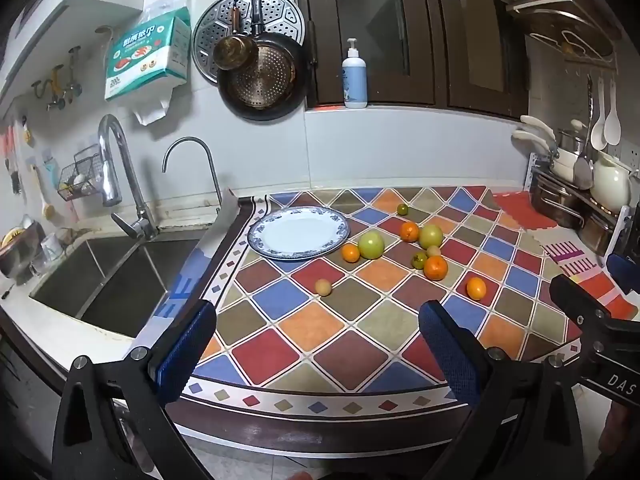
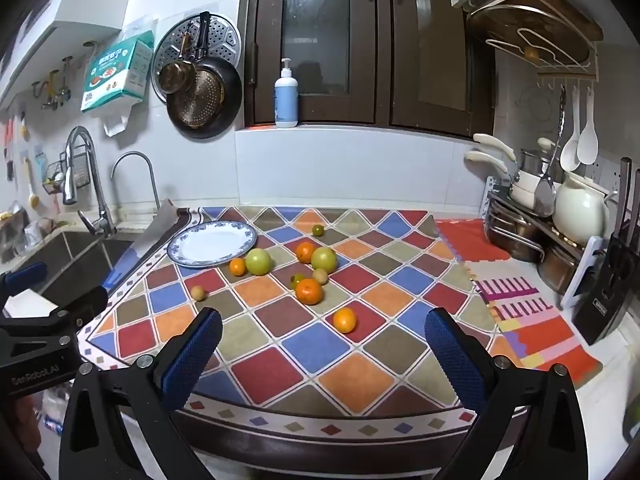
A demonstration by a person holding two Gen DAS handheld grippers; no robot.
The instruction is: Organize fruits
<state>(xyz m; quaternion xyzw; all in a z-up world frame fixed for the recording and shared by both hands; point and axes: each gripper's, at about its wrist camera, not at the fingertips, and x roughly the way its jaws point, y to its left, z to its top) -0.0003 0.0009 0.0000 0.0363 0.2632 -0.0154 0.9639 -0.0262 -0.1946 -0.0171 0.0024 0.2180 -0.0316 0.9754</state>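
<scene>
A white plate with a blue rim (image 1: 298, 232) (image 2: 212, 243) lies bare at the back left of the checked counter cloth. Several loose fruits are scattered to its right: a large green one (image 1: 371, 244) (image 2: 258, 261) with a small orange (image 1: 351, 252) (image 2: 237, 266) beside it, a second green one (image 1: 430, 236) (image 2: 323, 259), a bigger orange (image 1: 435, 267) (image 2: 309, 291), and a lone orange (image 1: 476, 288) (image 2: 345, 319) nearest me. A small yellowish fruit (image 1: 323, 287) (image 2: 197, 293) sits apart at left. My left gripper (image 1: 318, 332) and right gripper (image 2: 324, 340) hover open over the front edge, holding nothing.
A steel sink (image 1: 108, 276) with two taps lies left of the cloth. Pans hang on the back wall and a pump bottle (image 1: 354, 76) stands on the sill. A dish rack (image 2: 540, 232) with pots and a white jug crowds the right, beside a knife block (image 2: 612, 280).
</scene>
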